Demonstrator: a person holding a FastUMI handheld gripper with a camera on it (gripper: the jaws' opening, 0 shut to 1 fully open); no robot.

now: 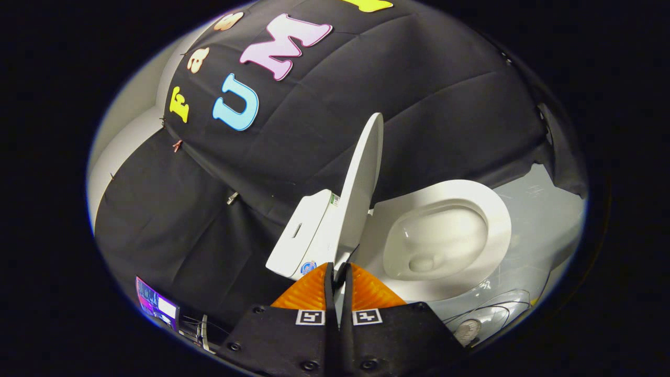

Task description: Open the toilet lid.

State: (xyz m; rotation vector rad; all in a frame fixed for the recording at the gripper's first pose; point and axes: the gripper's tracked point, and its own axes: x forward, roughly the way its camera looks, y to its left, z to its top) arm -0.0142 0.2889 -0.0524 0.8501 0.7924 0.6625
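2 fingers of the gripper (338, 272) sit nearly together, only a thin slit between them, and their tips meet the lower edge of the toilet lid (361, 193); whether they pinch it I cannot tell. Just ahead at 12 o'clock the lid stands raised, almost upright, seen edge-on. At 11 o'clock, touching the lid's back, is the tank (301, 233). At 2 o'clock the open bowl (445, 241) lies uncovered. Beyond everything hangs the black cloth wall (445, 104).
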